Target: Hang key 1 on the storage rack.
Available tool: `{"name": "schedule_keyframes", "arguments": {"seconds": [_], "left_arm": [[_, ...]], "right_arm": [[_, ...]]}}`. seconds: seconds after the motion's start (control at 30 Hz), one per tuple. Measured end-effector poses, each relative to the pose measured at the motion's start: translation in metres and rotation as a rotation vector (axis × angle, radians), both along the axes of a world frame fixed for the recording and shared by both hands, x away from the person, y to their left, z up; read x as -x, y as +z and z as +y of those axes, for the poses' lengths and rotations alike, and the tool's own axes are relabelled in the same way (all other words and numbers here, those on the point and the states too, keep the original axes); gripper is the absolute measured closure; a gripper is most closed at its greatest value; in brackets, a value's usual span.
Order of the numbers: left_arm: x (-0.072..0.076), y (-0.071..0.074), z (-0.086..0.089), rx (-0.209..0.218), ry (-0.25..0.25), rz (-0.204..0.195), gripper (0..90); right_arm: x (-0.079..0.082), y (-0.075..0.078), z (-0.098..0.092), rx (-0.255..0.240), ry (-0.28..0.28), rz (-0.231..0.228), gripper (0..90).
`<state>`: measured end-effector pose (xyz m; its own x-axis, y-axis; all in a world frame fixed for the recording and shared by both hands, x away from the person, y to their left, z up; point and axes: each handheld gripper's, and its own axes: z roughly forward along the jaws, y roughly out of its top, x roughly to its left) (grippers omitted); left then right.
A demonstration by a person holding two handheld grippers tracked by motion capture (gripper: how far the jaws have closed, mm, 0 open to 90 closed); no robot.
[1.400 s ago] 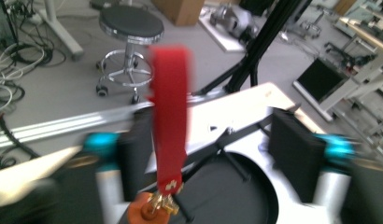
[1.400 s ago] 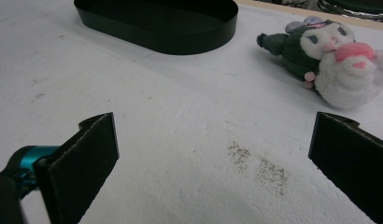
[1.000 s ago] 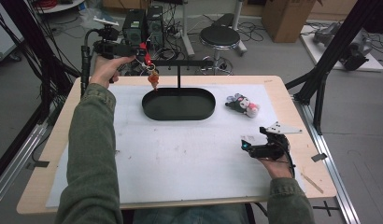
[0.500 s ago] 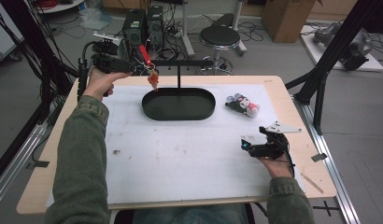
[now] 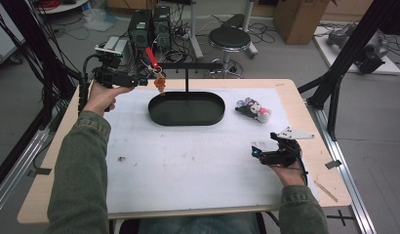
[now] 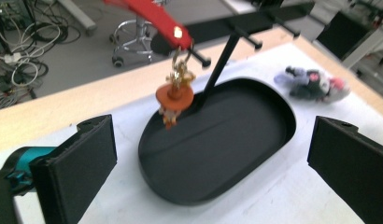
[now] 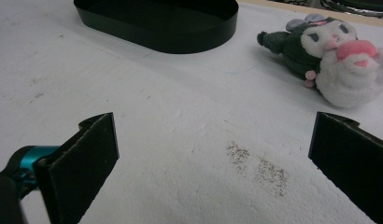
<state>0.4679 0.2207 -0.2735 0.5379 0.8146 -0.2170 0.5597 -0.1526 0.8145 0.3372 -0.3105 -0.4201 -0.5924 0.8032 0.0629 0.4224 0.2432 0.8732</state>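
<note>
Keychain charm [image 6: 174, 99], one, is seen hanging from a red strap [image 6: 151, 15] on the left end of the black rack bar [image 5: 188, 65], over the left rim of the tray [image 6: 255, 154]. It is judged light and rigid in the figure but free to swing on its small metal links; the links and strap look slippery and thin. The best hold is judged to be across the orange disc-shaped body, where the jaws meet a firm width, not the chain.

Near: the right gripper [image 5: 266, 155], one, is rested low on the white mat [image 5: 188, 170], jaws spread wide, nothing between them. One mat is counted.

Middle: one oval black tray, empty; one plush toy [image 7: 336, 51] lying on its side to the tray's right, well apart from the charm.

Far: the left gripper [image 5: 139, 78], one, is held raised just beside the charm, jaws wide apart and empty in the left gripper view. One rack post [image 6: 220, 67] rises from the tray.
</note>
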Motion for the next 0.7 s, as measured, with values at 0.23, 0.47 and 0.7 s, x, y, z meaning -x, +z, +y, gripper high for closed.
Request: {"name": "schedule_keyframes", "arguments": {"seconds": [0.23,0.47,0.7], "left_arm": [[0.006,-0.009,0.006,-0.004,0.003,0.008,1.7],[0.013,-0.02,0.007,-0.018,-0.022,0.01,1.7],[0.031,-0.038,0.003,-0.04,-0.058,-0.023,1.7]], "right_arm": [[-0.001,0.0,0.0,0.004,0.003,-0.001,0.7],[0.0,-0.001,0.0,0.013,0.007,0.002,0.7],[0.001,-0.001,-0.001,0.009,0.002,0.006,0.7]]}}
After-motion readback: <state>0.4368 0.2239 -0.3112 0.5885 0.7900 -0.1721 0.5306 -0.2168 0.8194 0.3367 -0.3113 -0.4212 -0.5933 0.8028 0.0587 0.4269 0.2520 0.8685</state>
